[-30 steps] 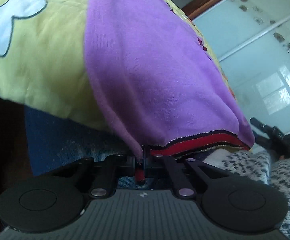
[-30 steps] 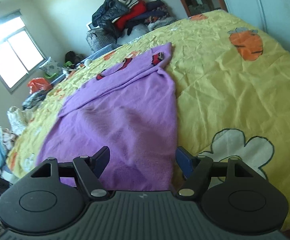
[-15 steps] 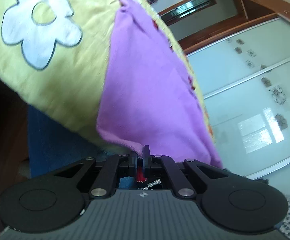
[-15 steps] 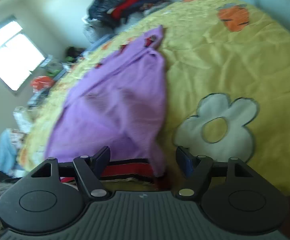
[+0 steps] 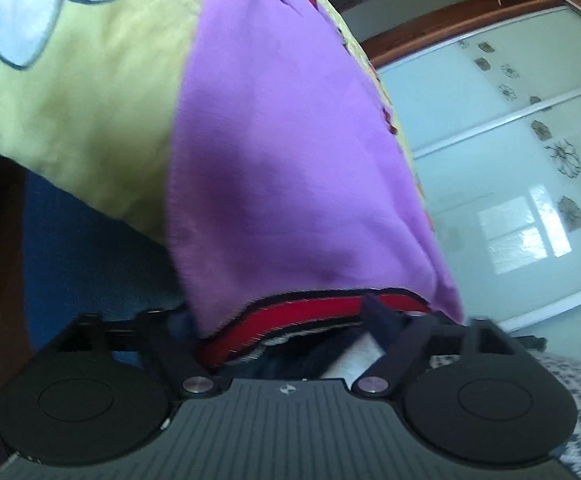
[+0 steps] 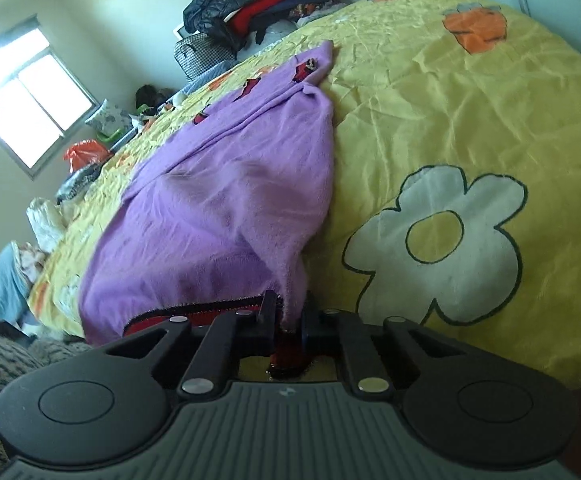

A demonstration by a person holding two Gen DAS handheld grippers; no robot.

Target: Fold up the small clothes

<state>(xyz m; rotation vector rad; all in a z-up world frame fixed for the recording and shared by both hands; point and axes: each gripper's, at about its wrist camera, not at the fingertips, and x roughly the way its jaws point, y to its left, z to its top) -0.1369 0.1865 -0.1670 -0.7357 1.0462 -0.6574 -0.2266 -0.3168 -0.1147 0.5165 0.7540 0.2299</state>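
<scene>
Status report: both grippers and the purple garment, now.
Left gripper open, jaws just opened off the hem. Right gripper just closed, shut on the purple garment, which lies on the yellow bedspread. Nothing in the way.

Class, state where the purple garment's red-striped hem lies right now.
In the right wrist view the red-striped hem hangs at the yellow bedspread's near edge, pinched in the right gripper; in the left wrist view it lies between the open left gripper's fingers.

Soft, fuzzy knit on the purple garment (image 6: 226,200), matt all over, with a ribbed red hem band (image 5: 310,320). The yellow quilt (image 6: 450,100) is thin crinkled cloth with a faint sheen. Matt black plastic on the right hand-held gripper (image 6: 288,320), shiny metal pins. Glossy glass wardrobe doors (image 5: 510,160), polished wood frame.
</scene>
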